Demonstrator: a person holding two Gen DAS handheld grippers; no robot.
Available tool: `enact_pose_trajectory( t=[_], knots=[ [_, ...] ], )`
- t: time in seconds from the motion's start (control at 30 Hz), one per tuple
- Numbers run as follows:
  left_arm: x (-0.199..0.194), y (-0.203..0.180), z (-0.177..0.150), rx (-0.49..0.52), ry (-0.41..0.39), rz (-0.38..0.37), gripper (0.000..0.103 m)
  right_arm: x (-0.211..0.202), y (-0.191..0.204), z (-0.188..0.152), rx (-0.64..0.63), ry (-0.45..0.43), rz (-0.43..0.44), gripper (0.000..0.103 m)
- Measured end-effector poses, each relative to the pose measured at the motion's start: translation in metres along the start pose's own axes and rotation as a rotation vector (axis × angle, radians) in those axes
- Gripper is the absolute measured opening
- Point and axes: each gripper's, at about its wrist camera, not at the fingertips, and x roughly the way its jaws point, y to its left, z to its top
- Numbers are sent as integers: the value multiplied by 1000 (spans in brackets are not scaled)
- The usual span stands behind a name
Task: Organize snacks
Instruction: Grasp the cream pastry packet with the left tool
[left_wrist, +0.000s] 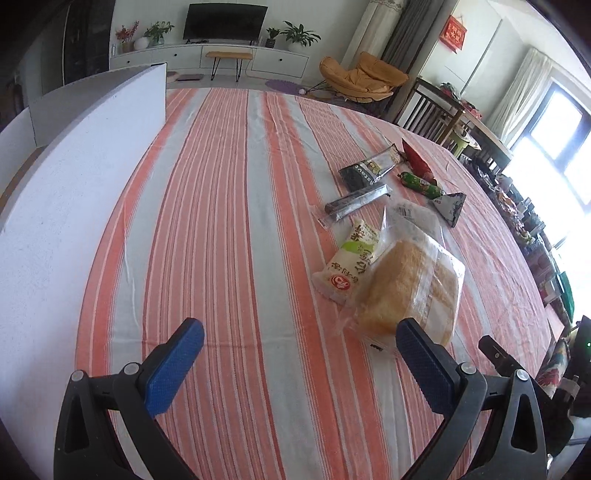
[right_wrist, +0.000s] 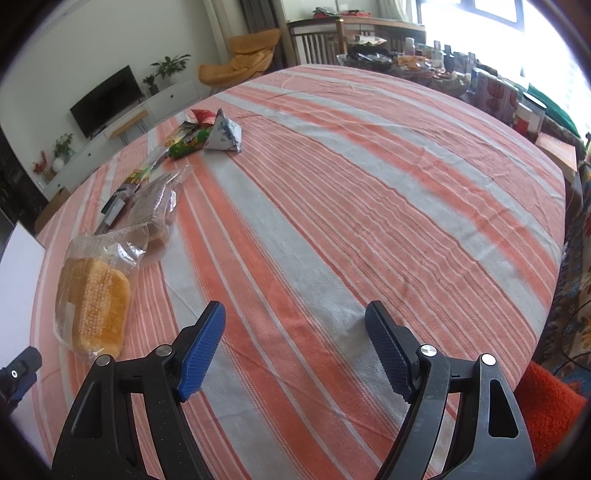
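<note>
Several snacks lie on the striped tablecloth (left_wrist: 240, 221). A bagged bread loaf (left_wrist: 410, 288) lies just beyond my left gripper's right finger; it also shows in the right wrist view (right_wrist: 92, 299) at the left. Beside it lie a white-green packet (left_wrist: 349, 266), a dark stick pack (left_wrist: 358, 203), a black packet (left_wrist: 373, 168), a green sausage (left_wrist: 421, 184), a red packet (left_wrist: 415, 157) and a triangular pack (left_wrist: 452, 206), which also shows in the right wrist view (right_wrist: 223, 133). My left gripper (left_wrist: 299, 332) is open and empty. My right gripper (right_wrist: 295, 321) is open and empty over bare cloth.
A white foam board (left_wrist: 74, 177) stands along the table's left side. Beyond the table are a TV cabinet (left_wrist: 221, 55), a yellow chair (left_wrist: 365, 77), a wooden chair (left_wrist: 428, 107) and a cluttered side table (right_wrist: 424, 66) by the window.
</note>
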Motion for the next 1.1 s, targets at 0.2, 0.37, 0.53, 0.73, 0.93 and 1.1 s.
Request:
enact_pose_trajectory(
  t=[0.2, 0.37, 0.53, 0.73, 0.93, 1.1],
  knots=[
    [34, -32, 13, 127, 17, 195, 100, -1, -4, 0, 30, -4, 31, 81],
    [40, -97, -7, 402, -7, 126, 99, -2, -8, 1, 54, -8, 47, 81],
    [44, -55, 26, 220, 21, 76, 99, -6, -23, 1, 134, -20, 115, 80],
    [77, -61, 42, 337, 140, 30, 91, -7, -25, 2, 158, -30, 119, 80],
    [74, -65, 28, 363, 114, 79, 28, -7, -31, 2, 180, -32, 141, 80],
    [33, -18, -9, 181, 79, 119, 28, -8, -32, 2, 189, -36, 142, 80]
  ],
)
